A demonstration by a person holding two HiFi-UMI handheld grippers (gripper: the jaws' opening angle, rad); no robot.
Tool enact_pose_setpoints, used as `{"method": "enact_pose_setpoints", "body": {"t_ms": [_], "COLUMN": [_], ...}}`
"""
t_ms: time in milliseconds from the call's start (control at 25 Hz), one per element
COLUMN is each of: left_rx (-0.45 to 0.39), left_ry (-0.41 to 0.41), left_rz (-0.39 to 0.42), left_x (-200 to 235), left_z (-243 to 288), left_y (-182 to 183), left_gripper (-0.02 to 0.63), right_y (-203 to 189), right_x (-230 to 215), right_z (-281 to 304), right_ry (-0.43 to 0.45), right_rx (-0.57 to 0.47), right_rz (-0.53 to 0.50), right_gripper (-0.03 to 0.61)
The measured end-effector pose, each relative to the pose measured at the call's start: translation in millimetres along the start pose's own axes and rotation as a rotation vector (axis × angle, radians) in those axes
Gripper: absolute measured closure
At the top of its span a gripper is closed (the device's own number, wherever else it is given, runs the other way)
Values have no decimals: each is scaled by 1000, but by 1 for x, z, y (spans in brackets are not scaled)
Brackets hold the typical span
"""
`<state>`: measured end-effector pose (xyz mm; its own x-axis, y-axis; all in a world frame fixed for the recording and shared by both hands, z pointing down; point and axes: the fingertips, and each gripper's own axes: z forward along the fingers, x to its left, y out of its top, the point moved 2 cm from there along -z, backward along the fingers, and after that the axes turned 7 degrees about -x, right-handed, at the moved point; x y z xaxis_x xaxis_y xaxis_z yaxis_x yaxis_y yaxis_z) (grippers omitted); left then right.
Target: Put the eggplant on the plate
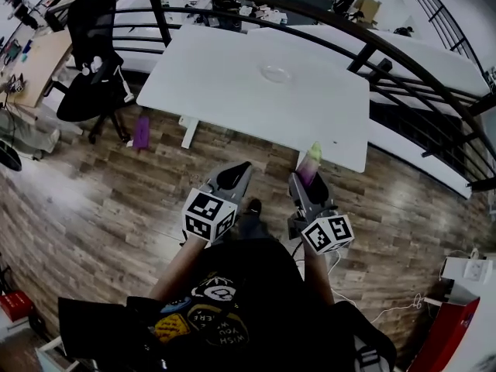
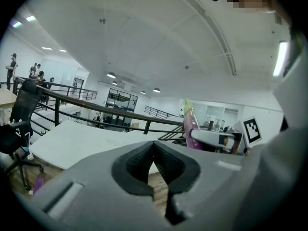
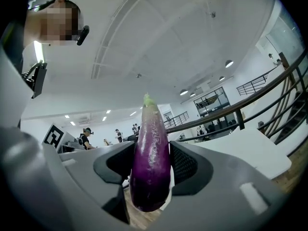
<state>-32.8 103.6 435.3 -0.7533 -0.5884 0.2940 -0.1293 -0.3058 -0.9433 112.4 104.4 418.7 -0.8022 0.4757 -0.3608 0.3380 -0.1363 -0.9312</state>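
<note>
A purple eggplant (image 3: 150, 162) with a pale green stem stands upright between the pads of my right gripper (image 1: 306, 178), which is shut on it. In the head view the eggplant (image 1: 310, 165) sits just short of the white table's (image 1: 217, 91) near edge. A clear glass plate (image 1: 277, 73) lies on the table's far middle, well ahead of both grippers. My left gripper (image 1: 236, 175) is held beside the right one, its pads (image 2: 139, 160) closed together on nothing. The left gripper view shows the eggplant (image 2: 191, 126) off to its right.
A black office chair (image 1: 93, 60) stands left of the table, with a purple object (image 1: 142, 130) on the wooden floor near it. A dark curved railing (image 1: 403, 60) runs behind and to the right of the table. A red box (image 1: 453, 332) stands at lower right.
</note>
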Motion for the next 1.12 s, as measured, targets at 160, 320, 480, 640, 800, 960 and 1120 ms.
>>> {"method": "enact_pose_setpoints", "body": {"t_ms": [160,320,480,640,800,960,1120], "left_rx": [-17,-10,7,22,44,55,67], "left_ry": [9,30,57,67,68,70,17], "left_rz": [16,22,-7,-19,-24,-36,-63], "left_x": [9,20,32,46,66,99,142], "left_z": [40,86,110,127,148,166,182], "left_y": [13,16,8,10,13,18,18], "left_gripper": [615,615,615,615,615,615,615], "right_y": [9,20,16,10,1,-12,-26], "right_x": [-32,-70,-96,-109,-119,-130,-136], "right_z": [23,42,60,83,108,145,190], "right_ry": [13,35,55,56,59,44,22], "right_rx": [-1,6,38,66,99,136,185], "right_rz": [0,0,6,26,39,49,85], "right_gripper": [351,351,351,351,351,351,351]}}
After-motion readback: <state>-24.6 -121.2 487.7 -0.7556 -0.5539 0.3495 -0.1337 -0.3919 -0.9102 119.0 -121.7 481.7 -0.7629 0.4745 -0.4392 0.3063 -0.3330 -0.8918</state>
